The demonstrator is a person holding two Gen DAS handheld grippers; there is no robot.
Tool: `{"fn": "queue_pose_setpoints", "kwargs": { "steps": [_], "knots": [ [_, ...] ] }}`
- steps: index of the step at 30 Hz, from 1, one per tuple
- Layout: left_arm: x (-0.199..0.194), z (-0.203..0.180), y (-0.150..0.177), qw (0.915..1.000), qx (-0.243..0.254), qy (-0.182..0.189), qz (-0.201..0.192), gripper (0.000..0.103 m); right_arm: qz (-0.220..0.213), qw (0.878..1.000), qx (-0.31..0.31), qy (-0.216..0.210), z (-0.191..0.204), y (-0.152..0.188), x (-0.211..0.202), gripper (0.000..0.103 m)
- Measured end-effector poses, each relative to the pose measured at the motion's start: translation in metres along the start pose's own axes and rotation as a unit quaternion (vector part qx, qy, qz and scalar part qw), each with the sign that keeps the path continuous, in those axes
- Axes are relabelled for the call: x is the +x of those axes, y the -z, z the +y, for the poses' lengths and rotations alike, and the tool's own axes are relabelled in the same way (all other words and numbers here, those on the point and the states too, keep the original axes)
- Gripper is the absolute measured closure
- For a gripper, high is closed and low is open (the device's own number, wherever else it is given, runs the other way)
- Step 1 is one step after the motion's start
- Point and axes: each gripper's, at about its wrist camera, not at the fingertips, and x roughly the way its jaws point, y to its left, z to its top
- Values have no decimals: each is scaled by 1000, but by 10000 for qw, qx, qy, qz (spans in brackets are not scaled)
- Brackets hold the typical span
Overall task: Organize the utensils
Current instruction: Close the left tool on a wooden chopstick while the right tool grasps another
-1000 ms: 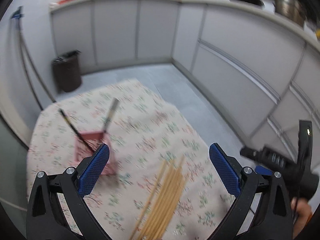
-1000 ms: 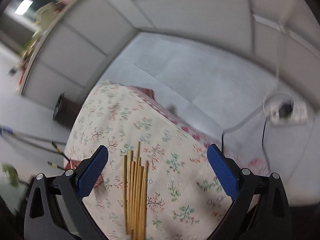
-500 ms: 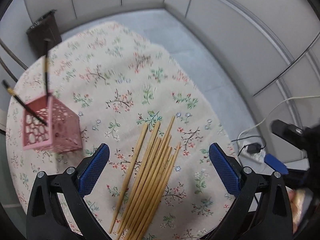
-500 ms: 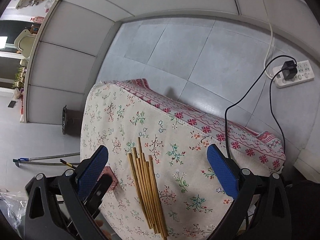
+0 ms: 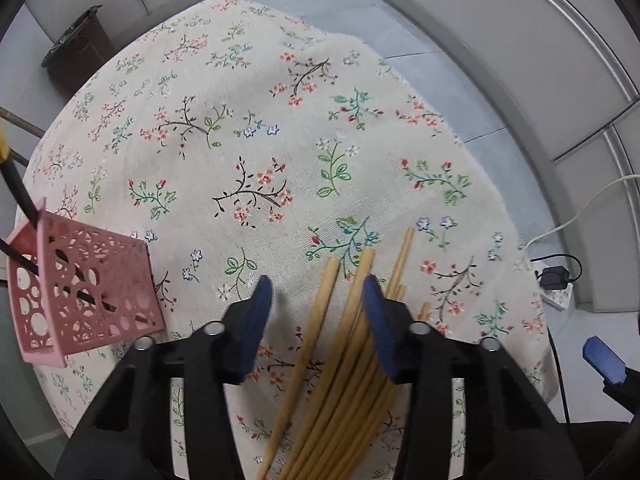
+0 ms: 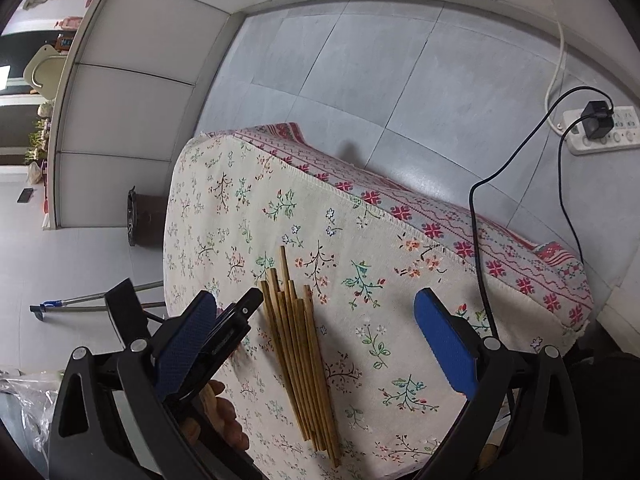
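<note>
Floral cloth covers the tabletop (image 5: 248,128), with grey floor tiles and pale cabinet fronts beyond its edge. On the cloth lies a loose bundle of chopsticks (image 5: 344,364), pale wood, fanned slightly at the far tips; at the left edge stands a pink basket (image 5: 84,296) with dark utensils already slanting out of it.

The step in hand looks like the pick-up of the first chopsticks for the basket. The left hand-held gripper (image 5: 316,300) points steeply down over the bundle, and its jaws have just been closing to a partly open gap. Two chopsticks lie in that gap, while the right pad (image 5: 376,320) sits over the rest of the bundle. The pads do not appear to press on any stick yet (though contact at the right pad cannot be ruled out).

The right hand-held gripper (image 6: 316,328) hangs spread wide above the same bundle, touching nothing.

Next, the left jaws probably need to close further until the sticks are pinched, ideally without catching the neighbours under the right pad. Then comes a lift and a carry leftward to the basket. Thin round sticks may roll or scissor apart when squeezed.
</note>
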Motion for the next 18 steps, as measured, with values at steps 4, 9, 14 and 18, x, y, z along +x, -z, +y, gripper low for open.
{"fn": "queue_pose_setpoints", "kwargs": {
  "steps": [4,9,14,18],
  "knots": [
    [3,5,-2,10000,-47,-25,-28,72,39,10000,-42,25,0,1,3,7],
    [11,8,-5,10000,-69,2,54,77,73,9998,-91,147,0,1,9,7],
    [18,4,-8,9999,-63,41,111,78,45,9996,-105,257,-1,1,12,7],
    [26,1,-7,9998,2,18,191,88,50,9995,-85,310,-2,0,12,7]
  ]
}}
